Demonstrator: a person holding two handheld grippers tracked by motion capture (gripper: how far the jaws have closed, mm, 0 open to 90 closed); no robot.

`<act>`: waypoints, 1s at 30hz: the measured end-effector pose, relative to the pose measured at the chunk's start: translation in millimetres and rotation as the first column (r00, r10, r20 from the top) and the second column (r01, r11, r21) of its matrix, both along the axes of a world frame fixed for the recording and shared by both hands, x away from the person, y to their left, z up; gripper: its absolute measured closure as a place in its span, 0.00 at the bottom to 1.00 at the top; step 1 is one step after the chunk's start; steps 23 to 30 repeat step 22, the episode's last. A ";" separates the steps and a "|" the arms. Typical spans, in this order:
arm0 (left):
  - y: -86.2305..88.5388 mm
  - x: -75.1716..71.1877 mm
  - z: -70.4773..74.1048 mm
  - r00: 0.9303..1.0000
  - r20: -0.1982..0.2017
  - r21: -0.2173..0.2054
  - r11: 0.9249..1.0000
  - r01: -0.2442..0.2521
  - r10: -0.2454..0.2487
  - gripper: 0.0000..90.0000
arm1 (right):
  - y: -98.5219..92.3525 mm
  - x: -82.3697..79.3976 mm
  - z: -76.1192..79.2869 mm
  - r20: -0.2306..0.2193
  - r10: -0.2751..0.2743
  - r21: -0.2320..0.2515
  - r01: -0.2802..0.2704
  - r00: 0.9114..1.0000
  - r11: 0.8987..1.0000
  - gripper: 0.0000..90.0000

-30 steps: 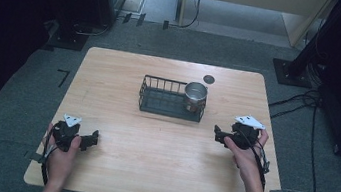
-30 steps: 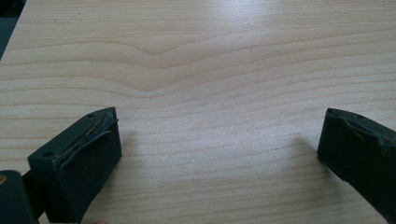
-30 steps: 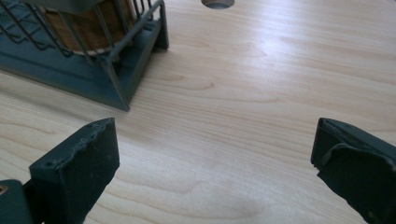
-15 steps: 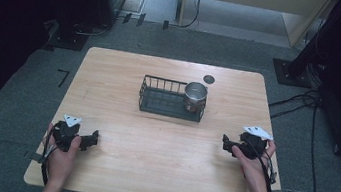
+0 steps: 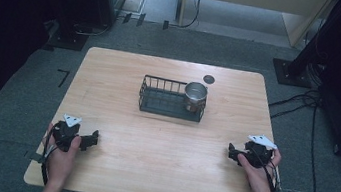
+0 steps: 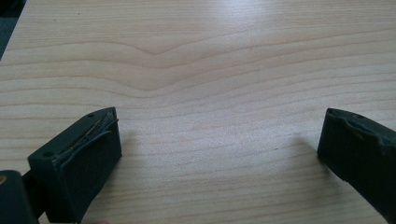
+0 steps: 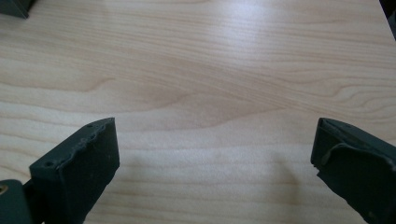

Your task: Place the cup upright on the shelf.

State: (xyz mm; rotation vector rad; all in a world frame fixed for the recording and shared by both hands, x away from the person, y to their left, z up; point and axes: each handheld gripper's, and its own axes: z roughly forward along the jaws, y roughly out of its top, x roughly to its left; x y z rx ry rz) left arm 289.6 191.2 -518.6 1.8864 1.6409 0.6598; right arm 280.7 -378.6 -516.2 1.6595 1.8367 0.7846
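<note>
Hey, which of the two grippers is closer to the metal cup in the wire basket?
The right gripper. The metal cup stands at the right end of the wire basket, so the left gripper sits farther away across the table.

The worktop (image 5: 161,145) is pale wood-grain laminate, smooth with a soft sheen. The basket (image 5: 157,102) is thin dark wire, matt; the cup (image 5: 195,96) inside it is shiny bare metal. Each hand-held gripper's black jaws look like matt, rough-edged rubbery plastic. The floor (image 5: 13,119) is dull grey carpet.

One basket (image 5: 172,99); one cup (image 5: 195,95); perhaps one lid (image 5: 208,78).
</note>
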 end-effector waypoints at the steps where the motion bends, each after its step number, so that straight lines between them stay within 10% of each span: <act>1: 0.0 0.0 0.0 1.000 0.000 0.000 1.000 0.000 0.000 0.00 | -0.3 -1.1 -1.1 -0.006 -0.004 -0.002 0.004 1.000 1.000 0.01; 30: 0.0 0.0 -0.1 1.000 0.002 0.000 1.000 -0.001 0.001 0.00 | -8.6 -8.8 -9.5 -0.025 -0.021 0.037 0.022 0.999 0.999 0.01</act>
